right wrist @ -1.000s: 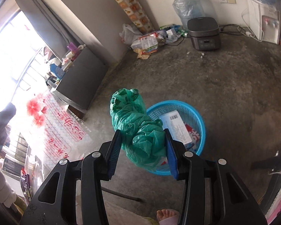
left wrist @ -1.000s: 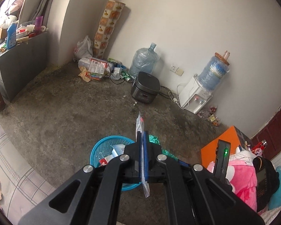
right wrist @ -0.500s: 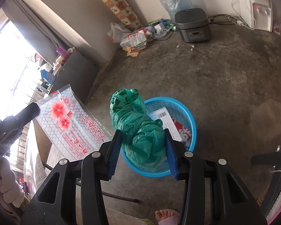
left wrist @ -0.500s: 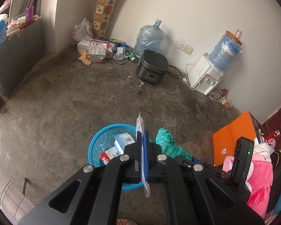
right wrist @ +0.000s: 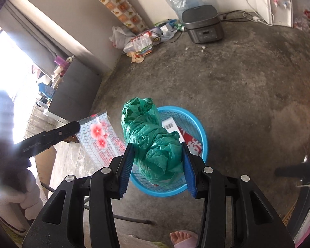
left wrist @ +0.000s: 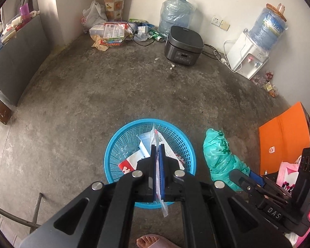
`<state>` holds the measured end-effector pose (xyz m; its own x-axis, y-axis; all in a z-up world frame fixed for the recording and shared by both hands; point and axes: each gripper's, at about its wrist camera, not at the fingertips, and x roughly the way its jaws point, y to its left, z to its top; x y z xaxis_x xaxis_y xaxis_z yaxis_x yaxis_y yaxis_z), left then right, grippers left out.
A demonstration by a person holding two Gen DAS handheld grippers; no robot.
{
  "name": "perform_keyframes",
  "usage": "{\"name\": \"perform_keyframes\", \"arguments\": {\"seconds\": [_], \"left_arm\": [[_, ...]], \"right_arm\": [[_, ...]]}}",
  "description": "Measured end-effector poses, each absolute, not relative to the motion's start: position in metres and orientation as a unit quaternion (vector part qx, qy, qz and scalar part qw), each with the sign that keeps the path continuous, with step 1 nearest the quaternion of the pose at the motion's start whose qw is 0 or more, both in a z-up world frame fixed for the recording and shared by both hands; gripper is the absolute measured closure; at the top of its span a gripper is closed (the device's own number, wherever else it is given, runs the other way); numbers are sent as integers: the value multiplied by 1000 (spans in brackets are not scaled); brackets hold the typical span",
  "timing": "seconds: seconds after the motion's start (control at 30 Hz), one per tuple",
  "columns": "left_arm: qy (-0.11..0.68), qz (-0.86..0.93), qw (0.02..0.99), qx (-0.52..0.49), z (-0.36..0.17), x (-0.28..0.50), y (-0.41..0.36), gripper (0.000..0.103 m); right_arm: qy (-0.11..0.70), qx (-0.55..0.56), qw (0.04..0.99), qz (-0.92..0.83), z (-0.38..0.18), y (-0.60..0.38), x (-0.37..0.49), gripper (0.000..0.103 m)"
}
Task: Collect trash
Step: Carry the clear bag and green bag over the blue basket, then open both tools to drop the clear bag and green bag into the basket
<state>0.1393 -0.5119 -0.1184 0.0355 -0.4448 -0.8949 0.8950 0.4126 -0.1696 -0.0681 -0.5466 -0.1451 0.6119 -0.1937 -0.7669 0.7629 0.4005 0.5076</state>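
Left claw (left wrist: 158,150) pinches a flat clear plastic packet (left wrist: 157,142) above the blue basket (left wrist: 113,144). Right claw (right wrist: 158,163) grips a crumpled green bag (right wrist: 153,142) over the same basket

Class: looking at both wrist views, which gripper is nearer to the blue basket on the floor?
Left, by a small margin, as a judgement. The left gripper holds a flat plastic packet over the blue basket. The right gripper, with the green bag, sits beside it.

Home room: rice cooker (left wrist: 183,45), water dispenser (left wrist: 249,59).
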Motion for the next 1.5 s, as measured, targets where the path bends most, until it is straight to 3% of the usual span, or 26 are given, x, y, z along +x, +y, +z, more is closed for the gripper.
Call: {"name": "perform_keyframes", "arguments": {"seconds": [0.37, 0.63, 0.9, 1.07, 1.37, 1.5], "left_arm": [[536, -473, 667, 212, -140, 147, -516, 84], [536, -476, 667, 203, -130, 148, -507, 82], [516, -494, 679, 170, -77, 153, -462, 81], [484, -510, 693, 157, -34, 151, -414, 72], [477, -479, 725, 133, -1, 158, -326, 71], [486, -463, 732, 117, -4, 165, -300, 71]], "right_arm": [[317, 457, 772, -307, -150, -548, -67, 61], [319, 459, 772, -304, -152, -546, -67, 61], [327, 461, 778, -274, -161, -548, -45, 60], [373, 447, 777, -239, -204, -552, 10, 60], [516, 372, 738, -225, -314, -547, 96, 59], [547, 330, 735, -228, -322, -537, 103, 59]]}}
